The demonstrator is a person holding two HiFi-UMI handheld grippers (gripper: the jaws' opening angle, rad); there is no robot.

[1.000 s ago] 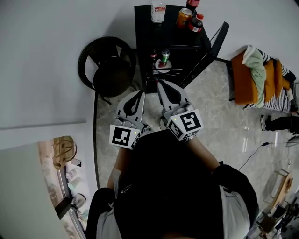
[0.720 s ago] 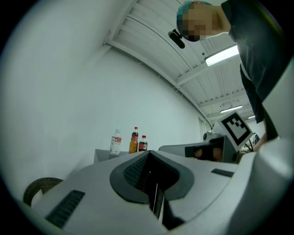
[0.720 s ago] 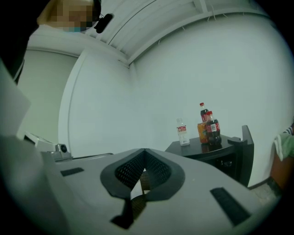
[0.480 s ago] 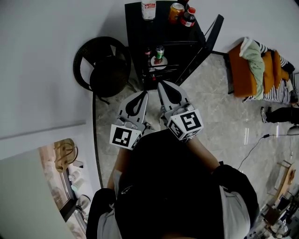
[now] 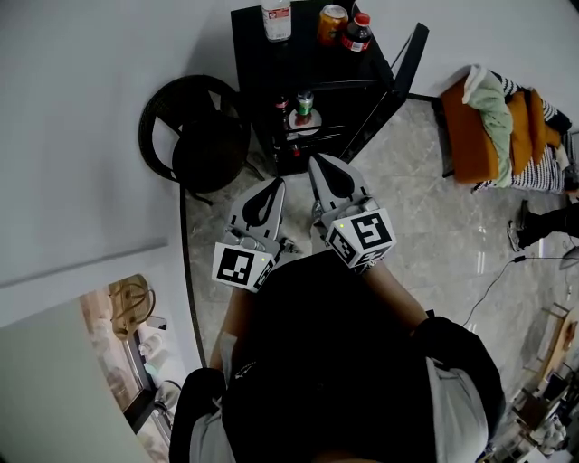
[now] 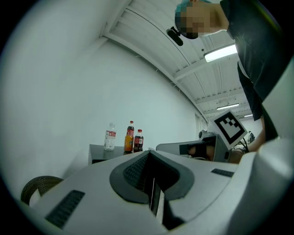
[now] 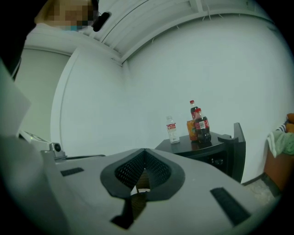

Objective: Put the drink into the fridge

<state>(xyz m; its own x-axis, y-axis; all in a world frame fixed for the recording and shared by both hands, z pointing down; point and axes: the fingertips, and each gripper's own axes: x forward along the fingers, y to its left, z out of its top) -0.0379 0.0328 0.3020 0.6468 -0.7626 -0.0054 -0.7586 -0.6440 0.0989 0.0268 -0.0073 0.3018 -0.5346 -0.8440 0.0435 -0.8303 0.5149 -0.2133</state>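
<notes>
Facing the fridge (image 5: 298, 56) from a little way back, both grippers point level at it and neither holds anything. The left gripper (image 5: 274, 184) has its fingers pressed together on nothing, and the right gripper (image 5: 317, 163) is likewise closed and empty. The drinks stand upright on the fridge top, straight ahead and well apart from the fingers. A water bottle (image 5: 276, 18) is at the left, with an orange drink (image 5: 332, 23) and a cola bottle (image 5: 357, 33) close together at the right. Their long axes are vertical, so level fingers would meet them side-on. The right gripper looks the nearer, its tips ahead of the left's. The door (image 5: 403, 68) stands open at the right. The fingers must part before any grasp.
</notes>
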